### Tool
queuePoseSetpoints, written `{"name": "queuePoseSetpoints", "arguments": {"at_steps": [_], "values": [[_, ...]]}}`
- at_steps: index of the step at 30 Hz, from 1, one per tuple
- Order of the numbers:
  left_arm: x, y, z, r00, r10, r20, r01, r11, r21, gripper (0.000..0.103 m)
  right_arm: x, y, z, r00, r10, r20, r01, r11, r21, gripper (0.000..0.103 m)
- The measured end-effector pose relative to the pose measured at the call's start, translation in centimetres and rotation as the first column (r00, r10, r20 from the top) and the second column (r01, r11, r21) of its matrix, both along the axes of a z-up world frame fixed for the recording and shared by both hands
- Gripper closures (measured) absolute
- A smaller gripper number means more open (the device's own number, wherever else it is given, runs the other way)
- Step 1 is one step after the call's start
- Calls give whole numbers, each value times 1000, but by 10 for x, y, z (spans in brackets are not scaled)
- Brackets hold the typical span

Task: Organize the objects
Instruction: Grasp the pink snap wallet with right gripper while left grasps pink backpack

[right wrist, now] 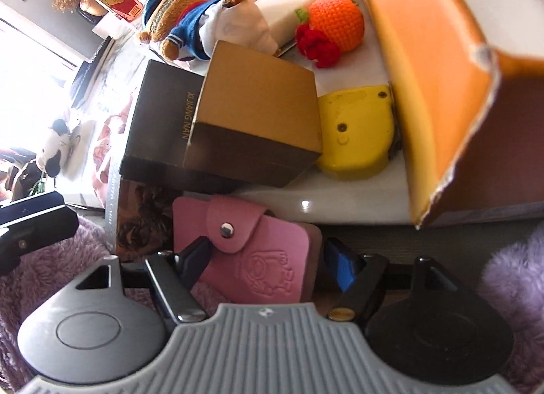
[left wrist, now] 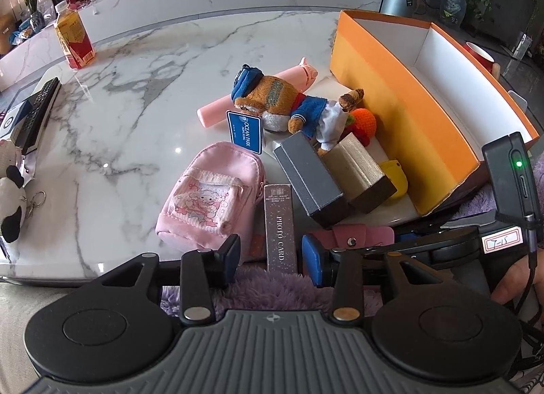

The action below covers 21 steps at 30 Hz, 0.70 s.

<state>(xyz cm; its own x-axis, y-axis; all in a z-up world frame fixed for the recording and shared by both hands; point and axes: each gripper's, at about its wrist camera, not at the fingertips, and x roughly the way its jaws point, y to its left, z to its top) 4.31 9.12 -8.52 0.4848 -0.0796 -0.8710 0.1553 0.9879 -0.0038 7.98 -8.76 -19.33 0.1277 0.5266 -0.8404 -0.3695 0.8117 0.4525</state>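
Marble covers the table [left wrist: 136, 95], and its near edge is crowded with small things waiting to be sorted into the orange box [left wrist: 391, 88] at the right.

Closest in, the right tongs [right wrist: 268, 264] straddle a pink snap wallet [right wrist: 251, 258] that hangs over the edge; the fingers sit on either side of it, but whether they actually press on it is hard to tell from this angle. The left tongs [left wrist: 270, 256] stand open and hold nothing, with a slim photo card box [left wrist: 279, 227] lying between the fingers and a pink mini backpack [left wrist: 210, 193] just to its left.

Behind these lie a grey box [left wrist: 311, 176] and a gold box [left wrist: 358, 171] side by side, a yellow piece [right wrist: 353, 135] touching the orange box, then a plush bear [left wrist: 289, 105] and a knitted orange [right wrist: 336, 23].

To do this well, grip the wallet squarely across its width, lift clear of the gold box, and carry it over the box wall before letting go.
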Motion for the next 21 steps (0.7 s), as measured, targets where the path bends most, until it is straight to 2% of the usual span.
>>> {"name": "queuePoseSetpoints", "arguments": {"at_steps": [3, 6, 8, 11, 14, 17, 21], "values": [[2, 2, 3, 1000, -5, 4, 4, 1000, 22, 55, -8, 4, 11, 998, 45, 51, -44, 998, -33, 40], [3, 4, 6, 1000, -16, 6, 16, 999, 50, 52, -18, 3, 24, 994, 69, 84, -63, 996, -63, 54], [5, 7, 8, 1000, -29, 4, 28, 998, 63, 50, -23, 0, 36, 991, 78, 107, -73, 996, -50, 67], [11, 12, 8, 998, -54, -11, 55, 995, 89, 50, -29, -5, 55, 989, 88, 119, -87, 996, -6, 79], [22, 13, 6, 995, -93, -27, 97, 983, 157, 50, -36, -9, 74, 982, 99, 158, -103, 995, 15, 86], [37, 11, 0, 989, -131, -65, 141, 969, 200, 48, -41, -9, 96, 964, 120, 239, -118, 993, -22, 87], [51, 2, -15, 972, -204, -115, 224, 954, 198, 47, -40, -25, 114, 949, 118, 292, -96, 991, -89, 88]]}}
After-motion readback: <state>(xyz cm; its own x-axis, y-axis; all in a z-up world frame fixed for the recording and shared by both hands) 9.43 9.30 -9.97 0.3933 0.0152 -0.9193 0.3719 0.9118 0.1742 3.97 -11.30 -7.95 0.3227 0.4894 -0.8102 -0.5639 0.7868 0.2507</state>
